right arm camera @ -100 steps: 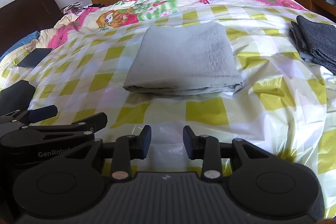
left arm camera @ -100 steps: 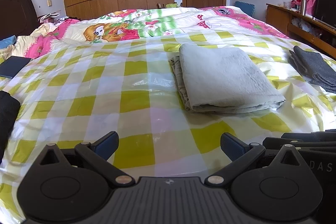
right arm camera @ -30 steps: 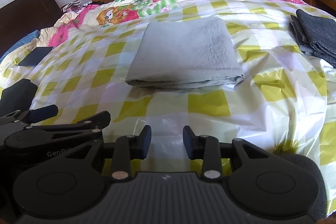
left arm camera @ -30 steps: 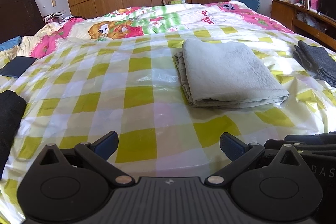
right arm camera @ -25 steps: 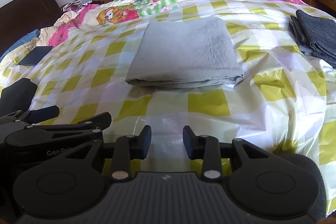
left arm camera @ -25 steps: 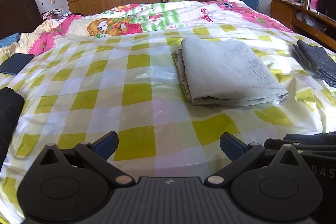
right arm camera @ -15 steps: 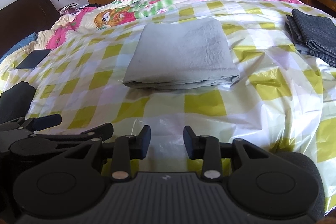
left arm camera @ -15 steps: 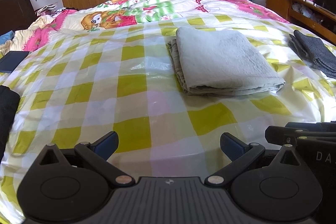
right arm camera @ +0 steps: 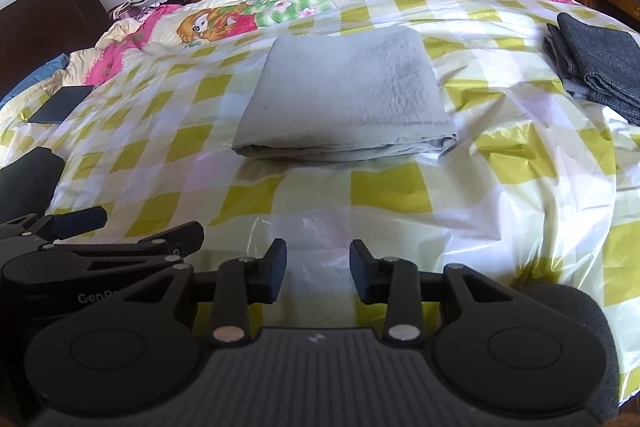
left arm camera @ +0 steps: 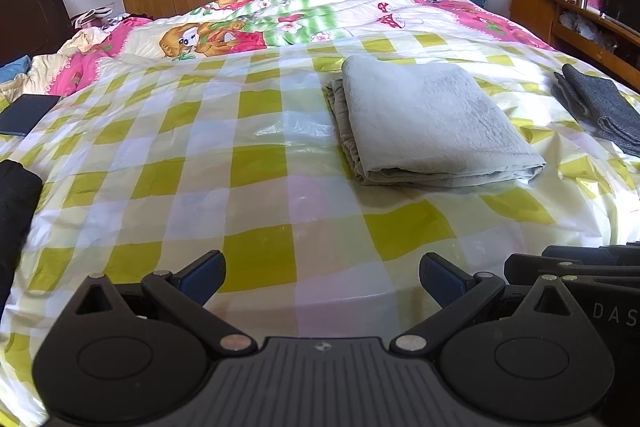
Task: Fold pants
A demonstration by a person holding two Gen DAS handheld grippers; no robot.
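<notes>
Bare checkered sheet (left arm camera: 256, 163) fills the frame's centre and left, giving open passage. The folded grey pants (left arm camera: 432, 123) block centre right; dark folded jeans (left arm camera: 600, 107) crowd the right edge, black cloth (left arm camera: 16, 203) the left.

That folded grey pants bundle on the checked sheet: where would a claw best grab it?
Probably the near folded edge of the grey pants, approached low from the front. There the layers stack into one thick lip facing both claws, while the left side shows loose separate layers that could spill.
</notes>
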